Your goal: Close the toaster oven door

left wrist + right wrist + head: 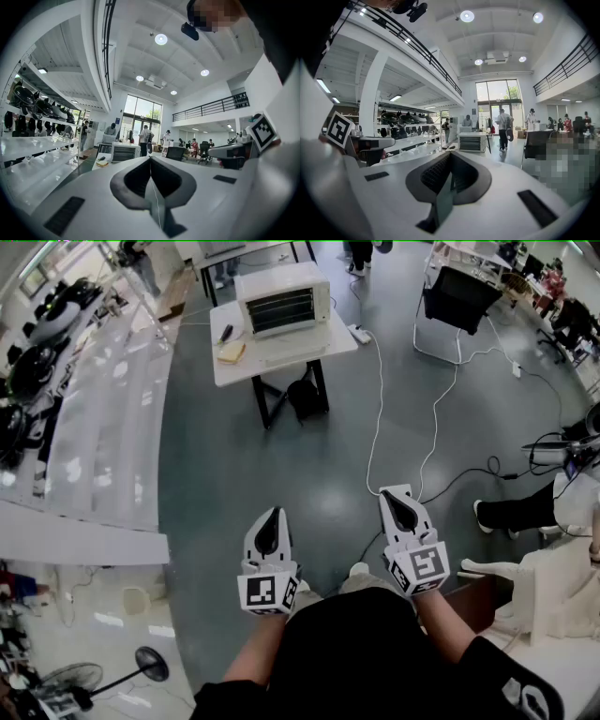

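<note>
The white toaster oven point(281, 298) stands far ahead on a small white table point(246, 368), its door folded down flat in front and its racks showing. It also appears small in the left gripper view point(124, 152) and the right gripper view point(472, 141). My left gripper point(270, 518) and right gripper point(397, 497) are held close to my body over the grey floor, well short of the table. Both are shut with nothing between the jaws, as their own views show point(150, 160) point(451, 155).
A yellow item point(231, 352) and a black tool point(225, 333) lie on the table's left part. A power strip point(360, 334) feeds a white cable point(378, 427) across the floor. Long white shelving point(103, 427) runs along the left. A black chair point(457, 296) stands at the right.
</note>
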The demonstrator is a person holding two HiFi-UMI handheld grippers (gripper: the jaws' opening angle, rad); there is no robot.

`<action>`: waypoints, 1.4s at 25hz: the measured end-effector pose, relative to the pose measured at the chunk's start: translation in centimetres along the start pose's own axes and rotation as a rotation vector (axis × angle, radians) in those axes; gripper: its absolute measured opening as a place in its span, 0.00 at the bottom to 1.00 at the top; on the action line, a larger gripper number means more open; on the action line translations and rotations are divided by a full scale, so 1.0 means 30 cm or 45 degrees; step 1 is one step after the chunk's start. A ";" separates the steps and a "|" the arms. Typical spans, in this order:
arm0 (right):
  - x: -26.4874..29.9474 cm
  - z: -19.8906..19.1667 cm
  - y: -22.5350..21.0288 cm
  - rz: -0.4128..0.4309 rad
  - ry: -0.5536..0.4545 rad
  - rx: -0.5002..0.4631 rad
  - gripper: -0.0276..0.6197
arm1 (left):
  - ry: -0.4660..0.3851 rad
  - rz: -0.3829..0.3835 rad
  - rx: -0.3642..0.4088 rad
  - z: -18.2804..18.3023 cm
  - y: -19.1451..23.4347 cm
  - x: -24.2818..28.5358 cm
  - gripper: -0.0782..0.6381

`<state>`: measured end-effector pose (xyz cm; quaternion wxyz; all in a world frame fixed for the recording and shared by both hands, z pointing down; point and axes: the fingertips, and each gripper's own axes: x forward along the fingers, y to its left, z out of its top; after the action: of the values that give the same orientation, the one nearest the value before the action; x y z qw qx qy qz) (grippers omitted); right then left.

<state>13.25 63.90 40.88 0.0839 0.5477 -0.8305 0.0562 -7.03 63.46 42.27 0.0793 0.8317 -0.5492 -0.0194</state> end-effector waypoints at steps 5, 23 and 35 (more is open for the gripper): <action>-0.053 -0.028 -0.057 0.021 0.001 0.000 0.08 | -0.006 0.040 0.005 -0.023 -0.055 -0.007 0.13; -0.210 -0.160 -0.356 0.064 0.025 0.011 0.08 | 0.021 0.039 0.026 -0.071 -0.396 0.101 0.13; -0.040 -0.195 -0.422 -0.011 0.078 0.056 0.08 | 0.064 -0.001 0.036 -0.136 -0.275 0.310 0.13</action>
<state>25.82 61.08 46.37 0.0976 0.5511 -0.8237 0.0908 4.65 58.57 45.56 0.0813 0.8332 -0.5468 0.0093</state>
